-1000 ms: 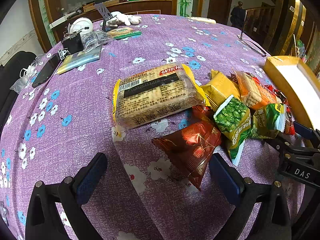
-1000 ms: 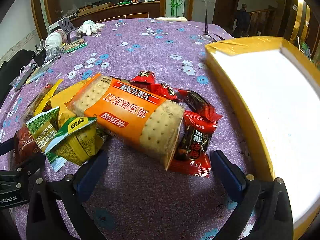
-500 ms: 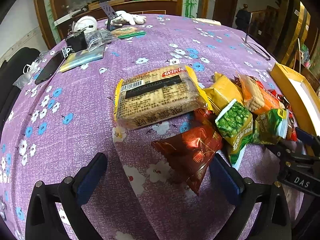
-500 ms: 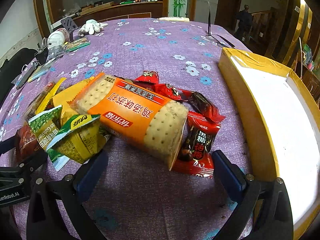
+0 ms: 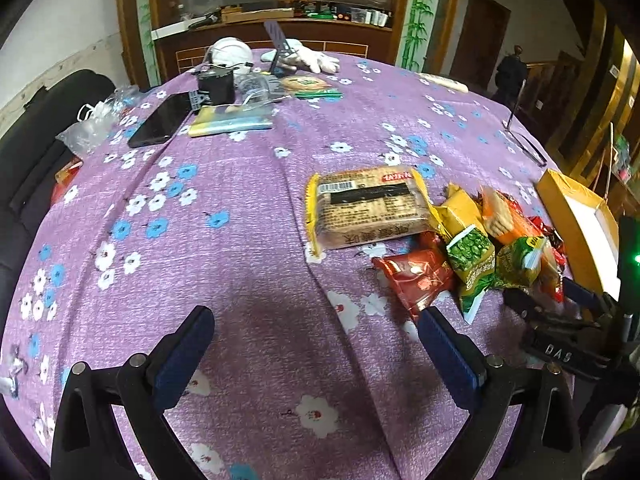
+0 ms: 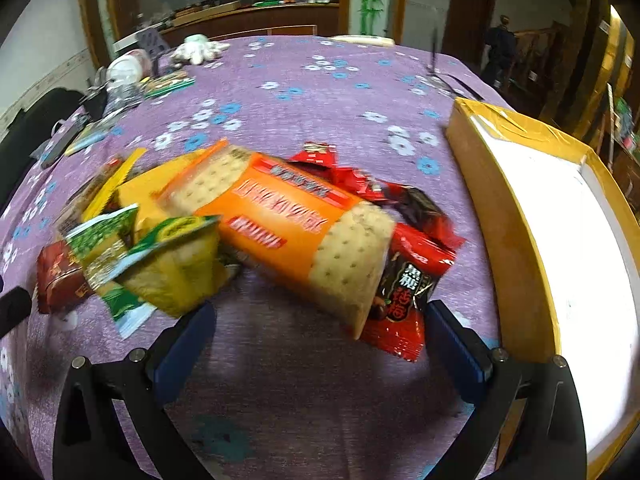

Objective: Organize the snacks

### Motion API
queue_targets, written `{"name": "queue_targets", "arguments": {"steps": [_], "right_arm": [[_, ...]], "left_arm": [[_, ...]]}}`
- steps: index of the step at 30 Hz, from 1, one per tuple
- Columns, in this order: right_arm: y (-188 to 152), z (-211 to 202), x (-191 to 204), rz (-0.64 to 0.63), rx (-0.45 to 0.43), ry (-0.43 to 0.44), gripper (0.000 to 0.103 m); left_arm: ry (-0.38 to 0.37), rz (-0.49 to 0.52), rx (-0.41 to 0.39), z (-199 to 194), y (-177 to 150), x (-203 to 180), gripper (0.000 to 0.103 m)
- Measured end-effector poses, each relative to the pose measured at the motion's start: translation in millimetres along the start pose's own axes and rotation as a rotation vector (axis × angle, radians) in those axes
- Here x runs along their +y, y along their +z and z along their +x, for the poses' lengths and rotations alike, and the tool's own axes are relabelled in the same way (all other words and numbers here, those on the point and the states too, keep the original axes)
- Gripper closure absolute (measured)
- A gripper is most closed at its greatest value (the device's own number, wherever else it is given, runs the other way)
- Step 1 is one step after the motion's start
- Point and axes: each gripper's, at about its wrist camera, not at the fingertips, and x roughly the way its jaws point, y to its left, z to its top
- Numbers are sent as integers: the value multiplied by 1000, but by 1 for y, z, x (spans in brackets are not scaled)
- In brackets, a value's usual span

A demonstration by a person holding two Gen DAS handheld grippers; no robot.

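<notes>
A heap of snack packs lies on the purple flowered tablecloth [image 5: 248,248]. In the right wrist view the orange cracker pack [image 6: 292,232] lies just ahead of my right gripper [image 6: 320,344], which is open and empty. A red plum candy pack [image 6: 404,292] and a yellow-green pack [image 6: 176,264] flank it. The yellow box [image 6: 516,248] with a white inside stands at the right. In the left wrist view my left gripper [image 5: 316,348] is open and empty over bare cloth, with the brown cracker pack [image 5: 368,208] and dark red pack [image 5: 420,280] ahead to the right.
At the table's far left lie a black phone [image 5: 160,120], a flat blue-yellow pouch [image 5: 232,120], a black case [image 5: 216,86], plastic bags and a white toy [image 5: 316,60]. A black chair [image 5: 36,136] stands at the left edge. A thin metal stand [image 5: 524,136] is at the far right.
My left gripper has pulled back and to the left, so the snack heap now sits farther right. My right gripper has moved closer to the orange cracker pack; the view is blurred by motion.
</notes>
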Motion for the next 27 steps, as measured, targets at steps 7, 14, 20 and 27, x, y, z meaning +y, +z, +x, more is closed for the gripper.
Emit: {"name": "queue_targets", "arguments": {"steps": [7, 14, 20, 27], "right_arm": [[0, -1, 10, -54, -1, 41, 0], [-1, -1, 10, -53, -2, 42, 0], [-1, -1, 10, -53, -1, 42, 0], [-1, -1, 10, -53, -1, 42, 0]], "left_arm": [[-14, 0, -18, -6, 5, -1, 1], [-15, 7, -42, -13, 10, 0, 1], [-23, 10, -58, -18, 15, 0, 1], [-32, 4, -72, -27, 17, 4, 1]]}}
